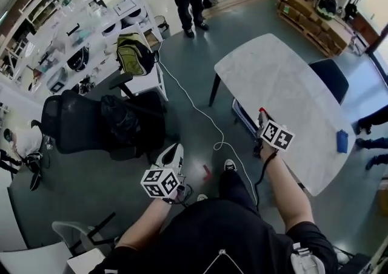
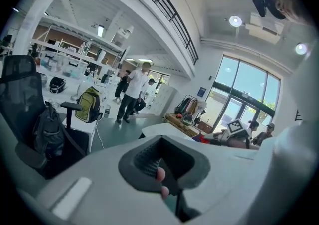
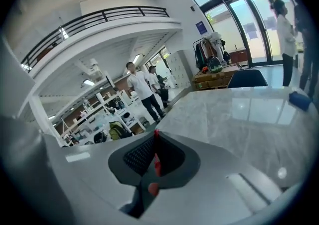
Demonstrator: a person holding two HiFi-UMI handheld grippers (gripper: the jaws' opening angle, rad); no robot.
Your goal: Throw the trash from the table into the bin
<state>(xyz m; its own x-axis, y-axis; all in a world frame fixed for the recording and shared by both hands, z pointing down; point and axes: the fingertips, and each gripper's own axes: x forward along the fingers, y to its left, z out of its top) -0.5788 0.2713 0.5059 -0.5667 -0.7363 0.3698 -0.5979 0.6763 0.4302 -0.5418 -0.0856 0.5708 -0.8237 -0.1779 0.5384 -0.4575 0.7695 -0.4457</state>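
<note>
Red scrap (image 3: 156, 137) stands clamped edge-on between the pads of the right gripper (image 3: 155, 155), beside the marble table (image 1: 285, 79). The left gripper (image 2: 160, 167) has its jaws together, something small and pink at their seam. Farther right, a blue object (image 1: 342, 142) lies on the table.

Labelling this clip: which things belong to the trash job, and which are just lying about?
Job: table; blue item on it; left tongs; right tongs.
Lying about: backpack; office chair; floor cable.

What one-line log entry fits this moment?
left gripper shut | right gripper shut on red scrap | blue item on table
</note>
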